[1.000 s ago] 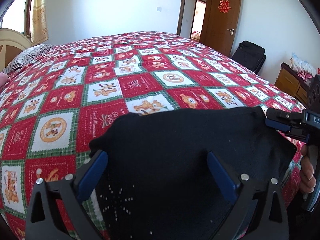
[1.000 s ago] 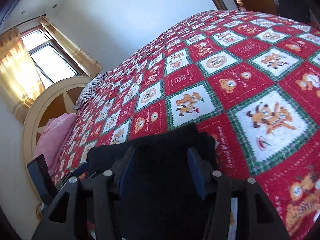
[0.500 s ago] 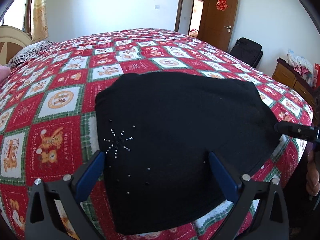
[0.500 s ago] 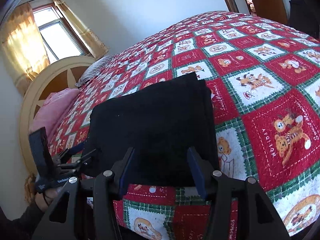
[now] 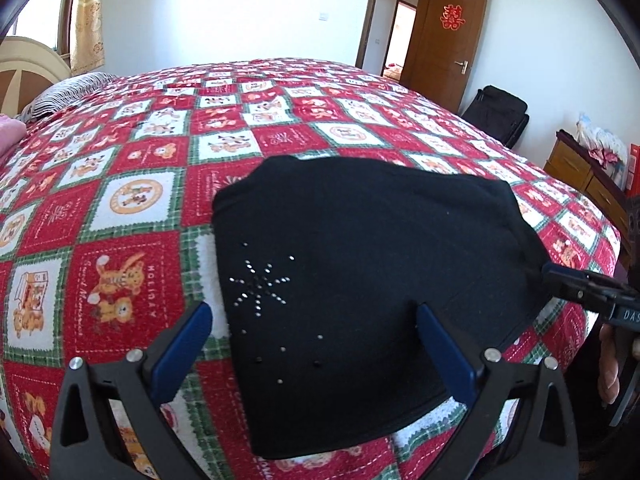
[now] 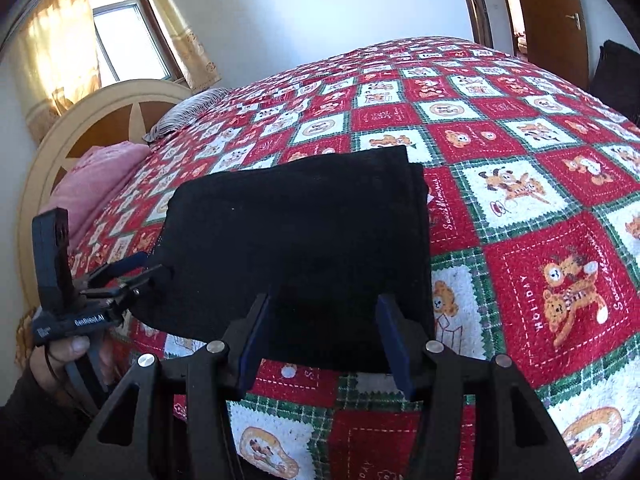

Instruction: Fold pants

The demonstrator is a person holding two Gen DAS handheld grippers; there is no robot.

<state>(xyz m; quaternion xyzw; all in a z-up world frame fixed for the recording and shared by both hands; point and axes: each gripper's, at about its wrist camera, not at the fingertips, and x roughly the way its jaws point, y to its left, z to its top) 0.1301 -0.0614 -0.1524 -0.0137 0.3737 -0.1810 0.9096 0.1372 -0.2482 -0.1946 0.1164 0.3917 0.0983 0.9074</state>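
Observation:
The black pants (image 5: 360, 264) lie folded into a flat rectangle on the red patchwork bedspread (image 5: 120, 208), with a rhinestone star on top. They also show in the right wrist view (image 6: 304, 240). My left gripper (image 5: 312, 344) is open and empty, its blue fingers spread above the near part of the pants. It also shows in the right wrist view (image 6: 148, 264) at the left edge of the pants. My right gripper (image 6: 324, 328) is open and empty over the near edge. It shows in the left wrist view (image 5: 560, 280) at the right edge of the pants.
A striped pillow (image 6: 188, 108) and a pink blanket (image 6: 96, 176) lie by the headboard (image 6: 100, 120). A black bag (image 5: 496, 116) and a wooden cabinet (image 5: 584, 176) stand beyond the bed's right side. A brown door (image 5: 444, 40) stands open at the back.
Both grippers pulled back from the pants and rose. The pants, which filled the near view, now lie flat on the bedspread, free of the fingers.

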